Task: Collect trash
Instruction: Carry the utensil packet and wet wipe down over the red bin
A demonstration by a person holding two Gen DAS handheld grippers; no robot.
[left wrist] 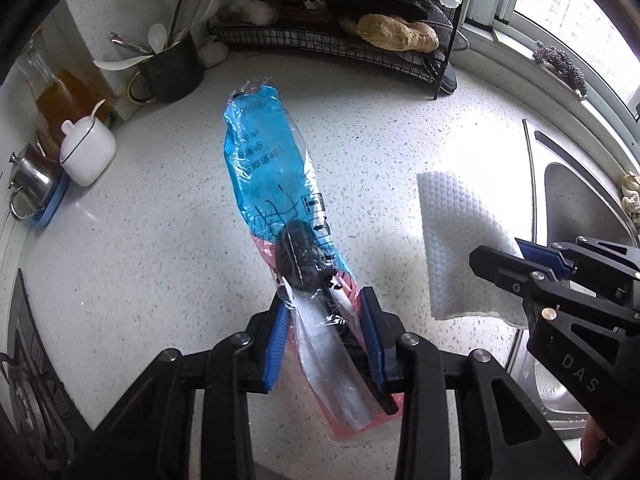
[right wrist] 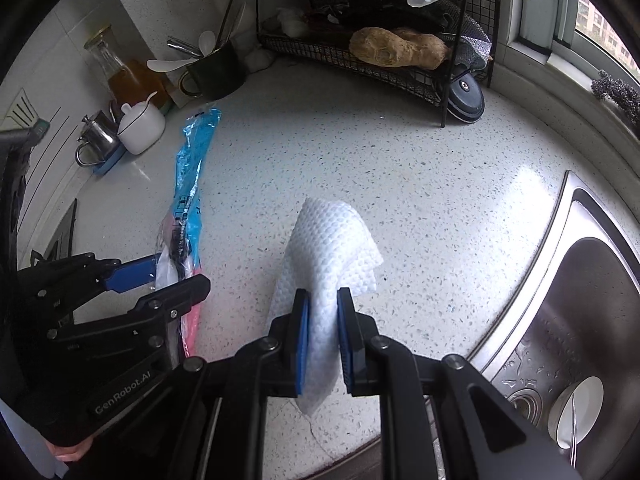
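1. The plastic wrapper [left wrist: 276,184] is long, crinkled and see-through, blue along most of its length with black print, pink and clear at the near end, with a dark object inside.
2. It is raised above the speckled countertop [left wrist: 160,240], its near end pinched between the blue pads of the left gripper [left wrist: 326,320], whose jaws are closed on it.
3. The white paper towel [right wrist: 332,248] is embossed and folded, drooping over the counter beside the wrapper.
4. The right gripper [right wrist: 323,322] clamps the towel between its jaws.
5. A steel sink [right wrist: 580,300] lies to the right; a wire rack [right wrist: 360,60] stands behind.
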